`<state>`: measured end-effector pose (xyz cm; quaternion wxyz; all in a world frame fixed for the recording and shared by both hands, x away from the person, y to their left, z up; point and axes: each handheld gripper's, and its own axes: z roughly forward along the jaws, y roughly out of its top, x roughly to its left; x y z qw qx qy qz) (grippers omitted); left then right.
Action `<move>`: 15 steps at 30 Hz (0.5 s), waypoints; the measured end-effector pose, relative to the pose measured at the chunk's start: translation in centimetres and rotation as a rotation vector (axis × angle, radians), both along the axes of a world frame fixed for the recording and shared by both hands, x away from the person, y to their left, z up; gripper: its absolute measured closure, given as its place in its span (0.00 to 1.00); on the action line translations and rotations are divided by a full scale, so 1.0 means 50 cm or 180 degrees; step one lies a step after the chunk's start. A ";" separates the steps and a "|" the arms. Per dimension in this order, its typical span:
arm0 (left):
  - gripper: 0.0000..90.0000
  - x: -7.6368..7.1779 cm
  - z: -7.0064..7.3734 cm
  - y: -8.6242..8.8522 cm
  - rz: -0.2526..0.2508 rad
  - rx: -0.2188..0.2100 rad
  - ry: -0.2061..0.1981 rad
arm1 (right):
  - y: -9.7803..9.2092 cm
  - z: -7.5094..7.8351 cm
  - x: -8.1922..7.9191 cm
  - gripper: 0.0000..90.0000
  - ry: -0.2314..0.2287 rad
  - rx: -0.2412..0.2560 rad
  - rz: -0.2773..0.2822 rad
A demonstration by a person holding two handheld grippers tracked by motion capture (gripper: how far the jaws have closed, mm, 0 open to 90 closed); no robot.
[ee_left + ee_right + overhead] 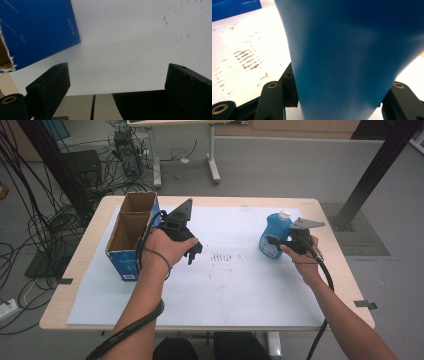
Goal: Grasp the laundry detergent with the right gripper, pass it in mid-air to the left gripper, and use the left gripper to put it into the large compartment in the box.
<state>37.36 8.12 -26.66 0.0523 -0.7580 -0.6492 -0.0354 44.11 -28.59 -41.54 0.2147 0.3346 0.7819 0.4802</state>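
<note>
At the left of the pale wooden worktop, which is covered by a white paper sheet, an open-topped blue cardboard box with two brown compartments is seen standing upright, both compartments seemingly empty. Just beside its right wall the left gripper is held above the sheet; in the left gripper view its black fingers are seen spread wide apart with nothing between them, the blue wall of the box lying off to one side. Near the middle of the sheet a patch of brownish scuff marks is visible. Further right, a blue plastic bottle with a white cap stands upright on the sheet, well apart from the box. The right gripper is brought against its body from the right; in the right gripper view the blue bottle wall is seen sitting between the two fingers, which lie close on either side, though it cannot be told with certainty that they are pressed firmly onto it; a closed grasp is judged likely. The bottle is judged to be smooth, somewhat slippery and slightly yielding under pressure, with a weight that depends on its fill, which cannot be read here. A hold across the broad mid-body, where the wall is widest and flattest, is judged safer than one near the tapering neck, and moderate squeeze should be applied so that the plastic is not dented or allowed to slide.
</note>
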 end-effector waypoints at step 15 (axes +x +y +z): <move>0.07 -0.006 0.010 0.002 0.0006 0.0006 -0.0024 | 0.000 0.000 0.000 0.48 0.0002 -0.0004 -0.0004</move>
